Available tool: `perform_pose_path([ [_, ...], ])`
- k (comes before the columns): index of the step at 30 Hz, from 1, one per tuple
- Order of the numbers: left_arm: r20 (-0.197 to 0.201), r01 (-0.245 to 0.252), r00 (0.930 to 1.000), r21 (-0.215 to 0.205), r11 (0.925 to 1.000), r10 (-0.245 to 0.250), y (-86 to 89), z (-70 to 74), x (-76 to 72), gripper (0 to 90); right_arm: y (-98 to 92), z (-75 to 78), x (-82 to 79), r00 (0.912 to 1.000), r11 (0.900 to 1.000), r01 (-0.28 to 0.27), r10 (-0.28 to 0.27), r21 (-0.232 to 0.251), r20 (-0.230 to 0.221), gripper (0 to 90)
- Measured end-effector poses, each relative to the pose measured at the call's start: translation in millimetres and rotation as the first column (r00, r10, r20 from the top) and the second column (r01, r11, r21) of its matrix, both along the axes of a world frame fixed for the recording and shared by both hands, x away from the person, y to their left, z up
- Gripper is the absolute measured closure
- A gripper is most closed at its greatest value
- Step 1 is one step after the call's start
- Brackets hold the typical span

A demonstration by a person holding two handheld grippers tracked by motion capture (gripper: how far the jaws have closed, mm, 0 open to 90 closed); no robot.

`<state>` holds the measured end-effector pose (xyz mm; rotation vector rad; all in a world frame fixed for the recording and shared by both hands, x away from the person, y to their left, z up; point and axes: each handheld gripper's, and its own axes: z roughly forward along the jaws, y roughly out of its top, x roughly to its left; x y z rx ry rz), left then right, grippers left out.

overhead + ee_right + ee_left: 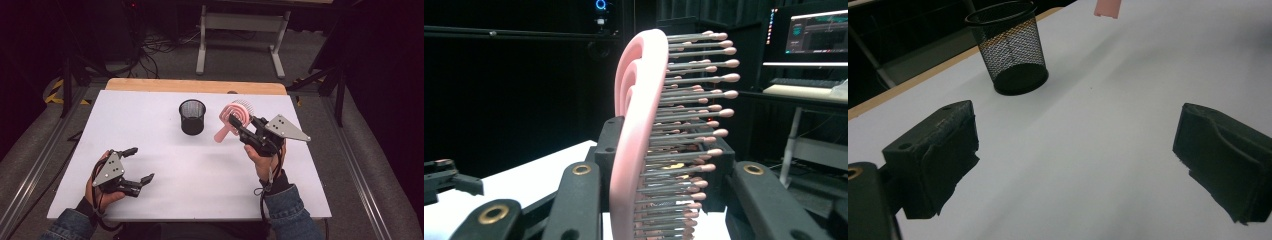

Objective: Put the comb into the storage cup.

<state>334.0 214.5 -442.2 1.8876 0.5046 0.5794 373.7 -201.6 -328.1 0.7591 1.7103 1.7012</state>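
Observation:
A pink hairbrush (233, 118) with metal bristles hangs above the white table (150, 125), just right of a black mesh cup (192, 116). My right gripper (235, 122) is shut on the brush's head, and the handle slants down to the left. In the right gripper view the brush (639, 130) stands upright between the jaws of the right gripper (664, 150), bristles to the right. My left gripper (142, 163) rests open near the table's front left corner. In the left gripper view the left gripper (1075, 155) holds nothing, with the cup (1010, 47) ahead and the handle's pink end (1108, 7) at the top edge.
A wooden strip (195, 86) borders the table's far edge. Beyond it a grey desk frame (242, 30) and cables lie on the floor. A lit monitor (816, 30) stands on a desk to the far right in the right gripper view.

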Motion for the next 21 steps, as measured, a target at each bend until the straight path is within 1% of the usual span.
perform_pose_path([
  [1, -0.002, 0.002, 1.0000, -0.003, 1.0000, -0.002, -0.2, -0.1, -0.3, 5.2, 0.6, 1.3, 1.1, 0.9999, 1.000, 0.007, -0.007, -0.018, 0.009, 63.0],
  [2, -0.002, 0.002, 1.0000, -0.004, 1.0000, -0.002, -0.1, -0.1, -0.4, 5.2, 1.6, 2.5, 2.3, 0.9999, 1.000, 0.011, -0.011, -0.025, 0.013, 63.0],
  [7, -0.002, 0.001, 1.0000, -0.004, 1.0000, -0.001, -0.1, -0.1, 0.0, 5.2, 5.3, 7.7, 9.3, 0.9997, 1.000, 0.013, -0.012, -0.026, 0.020, 63.0],
  [8, -0.001, 0.001, 1.0000, -0.001, 1.0000, -0.001, -0.2, -0.1, 0.0, 5.2, 6.6, 8.7, 10.5, 0.9996, 0.999, 0.015, -0.014, -0.033, 0.026, 63.0],
  [10, 0.002, 0.004, 1.0000, 0.013, 0.9999, -0.004, -0.7, 0.1, -0.1, 5.3, 8.6, 10.3, 12.9, 0.9996, 0.999, 0.020, -0.019, -0.036, 0.023, 63.0],
  [14, -0.002, 0.005, 1.0000, 0.006, 1.0000, -0.005, -1.1, 0.2, -0.7, 5.3, 11.2, 13.6, 16.7, 0.9994, 0.999, 0.022, -0.021, -0.039, 0.026, 63.0],
  [18, 0.000, 0.006, 1.0000, 0.010, 0.9999, -0.006, -0.8, 0.2, -0.6, 5.3, 12.6, 18.1, 18.2, 0.9990, 0.999, 0.027, -0.025, -0.041, 0.037, 63.0],
  [21, 0.000, 0.006, 1.0000, 0.012, 0.9999, -0.006, -0.8, 0.3, -0.4, 5.3, 15.0, 21.6, 19.5, 0.9983, 0.998, 0.030, -0.027, -0.051, 0.051, 63.0],
])
